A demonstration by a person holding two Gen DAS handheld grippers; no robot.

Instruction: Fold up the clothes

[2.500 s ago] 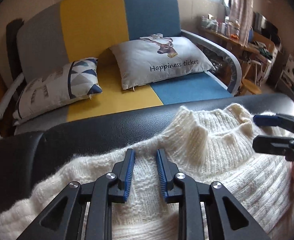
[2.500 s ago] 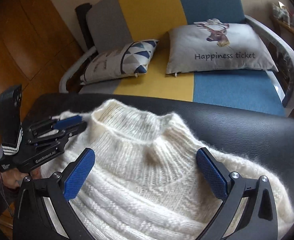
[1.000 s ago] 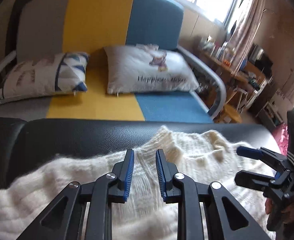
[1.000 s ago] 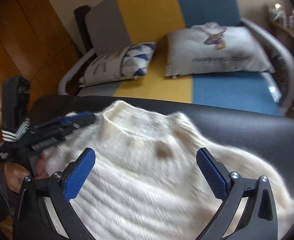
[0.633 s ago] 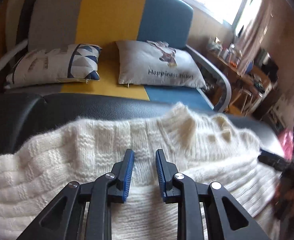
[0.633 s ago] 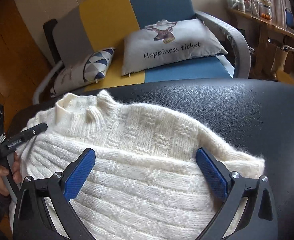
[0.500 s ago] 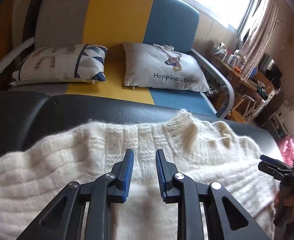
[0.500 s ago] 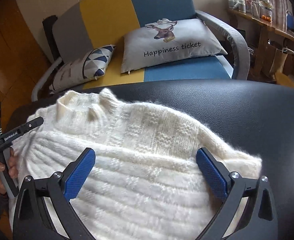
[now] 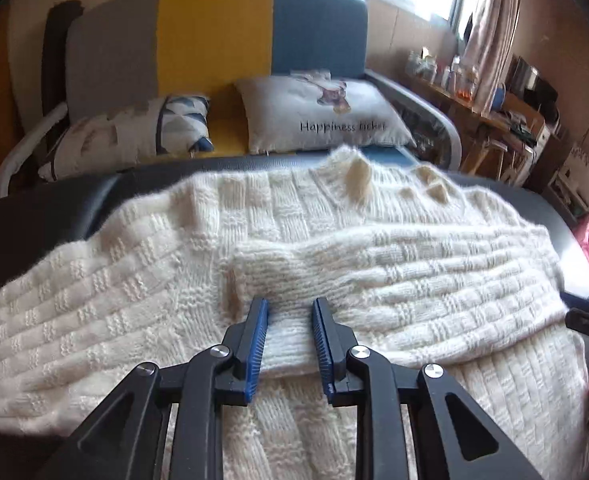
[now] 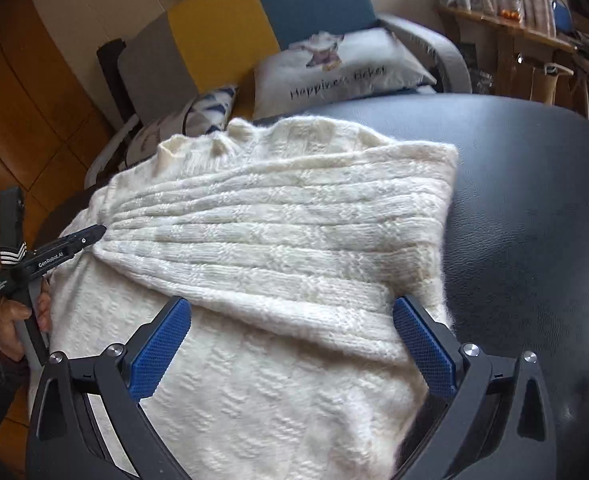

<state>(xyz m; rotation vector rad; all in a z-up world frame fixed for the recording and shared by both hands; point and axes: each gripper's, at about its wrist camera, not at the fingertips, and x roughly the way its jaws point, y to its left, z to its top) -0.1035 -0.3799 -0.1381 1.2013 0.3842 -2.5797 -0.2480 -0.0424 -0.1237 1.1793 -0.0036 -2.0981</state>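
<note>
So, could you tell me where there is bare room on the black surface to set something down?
The black surface lies bare to the right of the white sweater in the right wrist view. A narrower bare strip runs between the sweater's left sleeve and the sofa. Elsewhere the sweater covers it.

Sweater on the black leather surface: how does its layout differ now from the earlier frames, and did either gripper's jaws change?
The cream knit sweater has had one sleeve folded across its chest, where the collar and body lay uncovered before. The left gripper now has that sleeve's cuff between its narrow jaws. The right gripper stays wide open above the knit. The sofa and cushions are unchanged.
</note>
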